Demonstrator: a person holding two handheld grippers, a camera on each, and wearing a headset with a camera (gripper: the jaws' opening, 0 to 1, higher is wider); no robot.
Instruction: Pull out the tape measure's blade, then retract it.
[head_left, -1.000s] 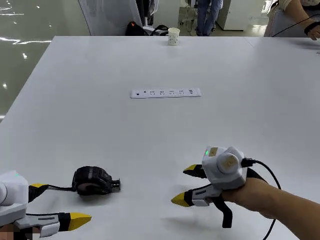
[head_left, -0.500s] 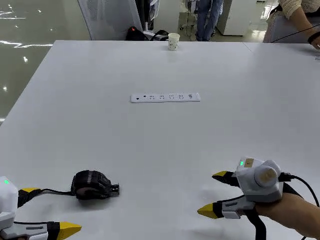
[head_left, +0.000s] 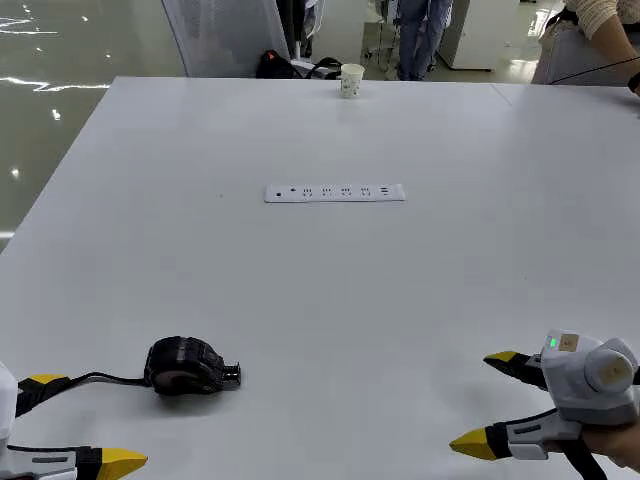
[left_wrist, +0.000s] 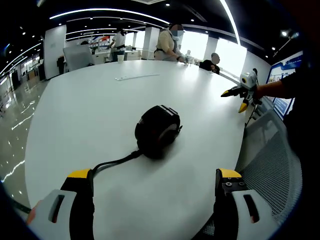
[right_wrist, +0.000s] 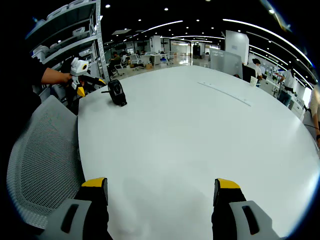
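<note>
The black tape measure (head_left: 187, 365) lies on the white table (head_left: 330, 280) near its front left, blade fully in, with a black strap trailing left from it. In the left gripper view the tape measure (left_wrist: 157, 129) sits just ahead of my open left gripper (left_wrist: 152, 181). That left gripper (head_left: 72, 420) stands at the bottom left corner of the head view, beside the strap. My right gripper (head_left: 490, 400) is open at the bottom right, far from the tape measure (right_wrist: 117, 92), with nothing between its yellow-tipped fingers (right_wrist: 159, 191).
A white power strip (head_left: 335, 192) lies mid-table. A paper cup (head_left: 351, 79) stands at the far edge. A grey mesh chair (right_wrist: 42, 160) sits at the near table edge. People stand beyond the table's far side.
My right gripper has drawn back right and toward me, away from the tape measure. The left gripper has slid lower left. The tape measure lies where it was.
</note>
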